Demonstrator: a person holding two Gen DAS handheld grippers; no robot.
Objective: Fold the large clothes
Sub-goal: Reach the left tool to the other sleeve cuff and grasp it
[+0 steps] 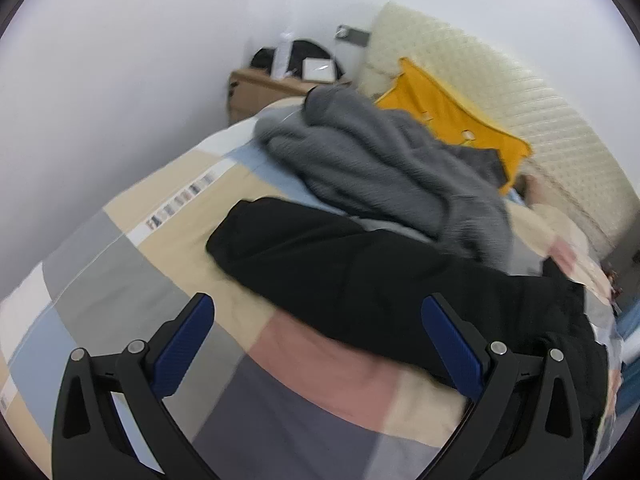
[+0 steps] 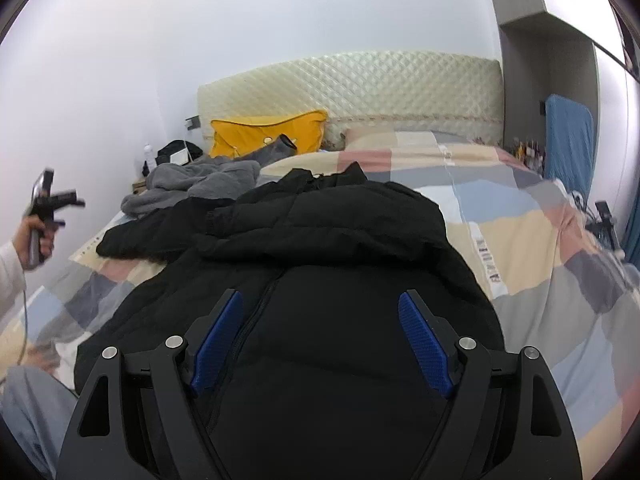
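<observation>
We judge the fold barely begun: our left gripper (image 1: pixel 318 344) and right gripper (image 2: pixel 320 340) both gape wide, holding nothing; the black padded jacket (image 2: pixel 320 240) sprawls along the patchwork bed's (image 2: pixel 540 240) near edge; next, pinch its outstretched sleeve (image 1: pixel 288 244).

The left gripper (image 1: pixel 318 344) and right gripper (image 2: pixel 322 342) were both held with jaws spread wide, nothing being gripped between the fingers.

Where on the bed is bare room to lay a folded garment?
Bare quilt lies right of the black jacket, toward the headboard. The left side is crowded: the jacket's sleeve, grey clothes and yellow pillow.
</observation>
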